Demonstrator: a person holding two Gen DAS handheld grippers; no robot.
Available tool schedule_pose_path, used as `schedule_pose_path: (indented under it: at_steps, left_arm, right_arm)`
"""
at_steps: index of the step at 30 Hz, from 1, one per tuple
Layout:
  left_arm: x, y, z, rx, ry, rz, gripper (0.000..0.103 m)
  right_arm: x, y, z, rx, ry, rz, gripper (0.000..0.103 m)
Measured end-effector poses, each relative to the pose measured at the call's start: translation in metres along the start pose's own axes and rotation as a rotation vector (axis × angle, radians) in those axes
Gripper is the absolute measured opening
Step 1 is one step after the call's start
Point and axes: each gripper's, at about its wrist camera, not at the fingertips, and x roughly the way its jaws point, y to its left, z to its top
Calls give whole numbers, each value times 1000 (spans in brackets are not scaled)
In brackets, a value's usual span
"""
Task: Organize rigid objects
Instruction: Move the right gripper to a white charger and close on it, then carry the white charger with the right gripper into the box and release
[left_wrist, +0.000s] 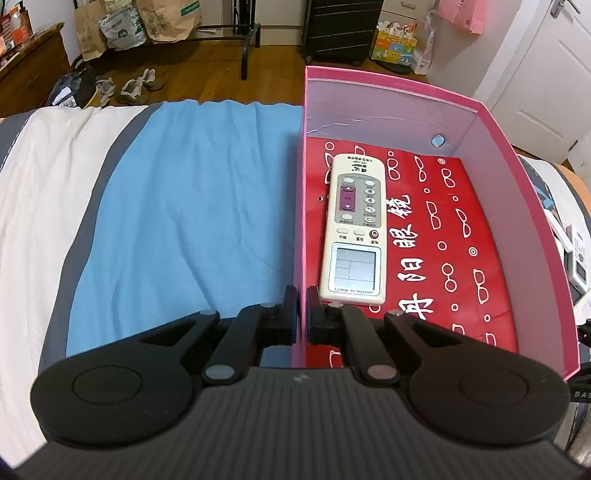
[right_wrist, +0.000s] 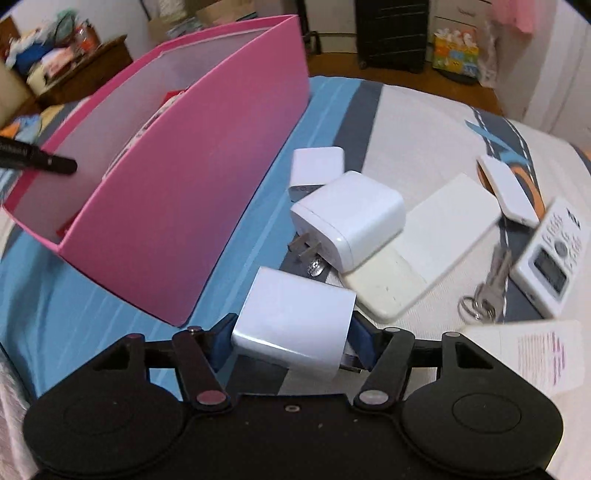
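My left gripper (left_wrist: 302, 295) is shut on the near end of the left wall of the pink box (left_wrist: 388, 107), one finger outside and one inside. A white remote (left_wrist: 354, 229) lies flat on the box's red printed floor. In the right wrist view my right gripper (right_wrist: 293, 332) is down on the bed beside the pink box (right_wrist: 184, 203). Its blue pads press on both sides of a white charger (right_wrist: 291, 317). A second white charger (right_wrist: 351, 218) with its prongs out lies just beyond, partly on a white power bank (right_wrist: 424, 251).
Further right on the bed lie a small white adapter (right_wrist: 317, 162), a slim white case (right_wrist: 509, 192), keys on a ring (right_wrist: 487, 291), a white timer (right_wrist: 550, 258) and a printed paper (right_wrist: 535, 354). Blue bedding (left_wrist: 192, 206) spreads left of the box.
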Motion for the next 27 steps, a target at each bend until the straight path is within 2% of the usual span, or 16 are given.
schedule_pose_path:
  at_steps: [6, 12, 18, 23, 27]
  left_arm:
    - [0, -4, -1, 46, -3, 2, 6]
    - [-1, -3, -1, 70, -6, -11, 6]
    - [-1, -4, -2, 89, -12, -8, 6]
    - [-1, -3, -2, 76, -13, -15, 6]
    - [-3, 4, 0, 27, -18, -39, 6]
  right_arm:
    - [-12, 7, 0, 14, -33, 43, 68]
    - [-24, 7, 1, 14, -74, 49, 68]
    - [-62, 7, 13, 17, -214, 31, 68]
    - [-102, 36, 41, -42, -326, 111, 69]
    - [-94, 82, 65, -182, -327, 217, 69]
